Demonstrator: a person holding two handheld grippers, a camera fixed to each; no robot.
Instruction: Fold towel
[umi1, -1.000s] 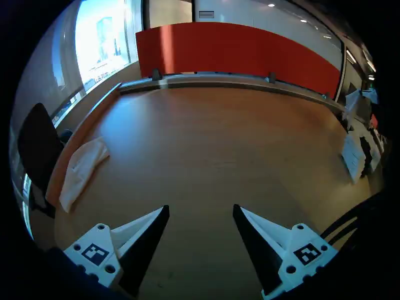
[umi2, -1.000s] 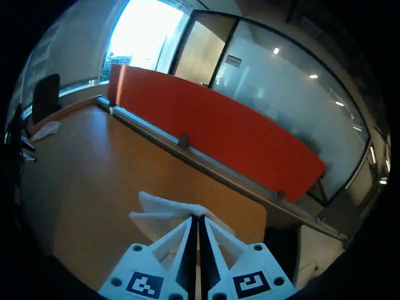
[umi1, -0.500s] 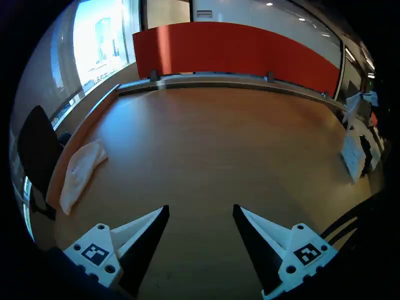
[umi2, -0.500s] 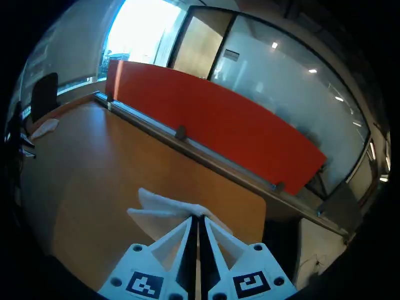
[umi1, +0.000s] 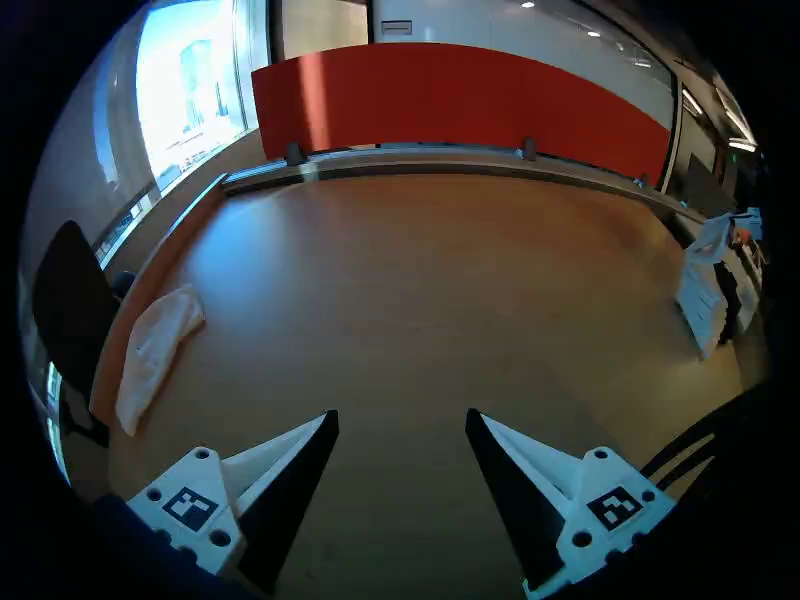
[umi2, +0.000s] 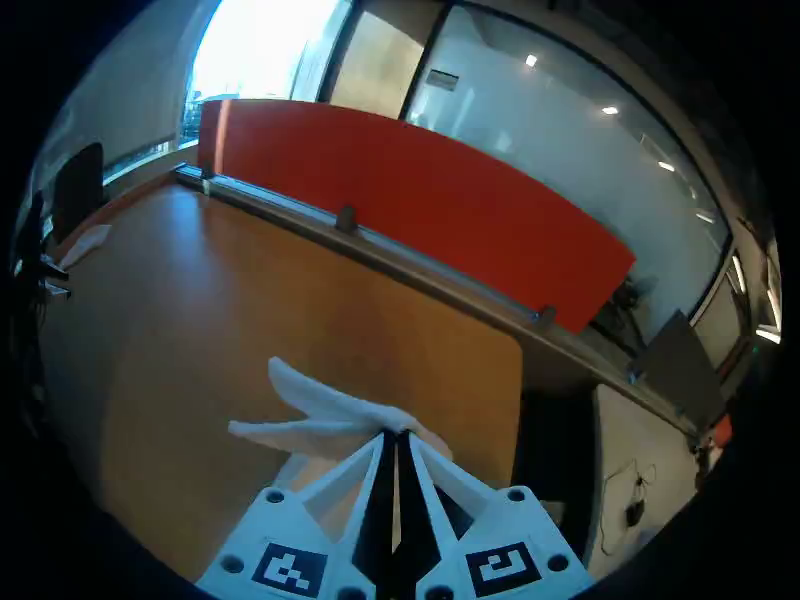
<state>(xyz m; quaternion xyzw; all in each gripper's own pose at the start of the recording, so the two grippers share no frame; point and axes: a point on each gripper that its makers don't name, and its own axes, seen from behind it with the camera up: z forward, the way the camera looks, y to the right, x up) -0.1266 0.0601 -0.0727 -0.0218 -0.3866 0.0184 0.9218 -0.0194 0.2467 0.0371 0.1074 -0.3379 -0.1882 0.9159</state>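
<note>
Status from my end: my right gripper (umi2: 397, 438) has its fingers closed almost to touching on a fold of the white towel (umi2: 330, 418). The towel fans out from the tips toward 10 o'clock in the right gripper view, over the wooden table (umi2: 200, 300). I cannot tell whether its free end rests on the wood or hangs clear. My left gripper (umi1: 400, 414) stands wide apart with nothing between its fingers, hovering over bare tabletop at 6 o'clock in the left gripper view. A second white cloth (umi1: 155, 345) lies bunched at the table's edge near 9 o'clock there, beside a dark chair (umi1: 65, 300), and a red partition (umi1: 460, 95) runs along 12 o'clock.

I judge the step in hand to be carrying the pinched towel to the open middle of the table and laying it out. To do it well, I would hold the right pinch firm and travel low, so the trailing cloth drags flat rather than bunching. I would then bring the open left gripper to the opposite corner, taking a single layer at the edge, not a handful. Both corners should tension gently before any fold.
</note>
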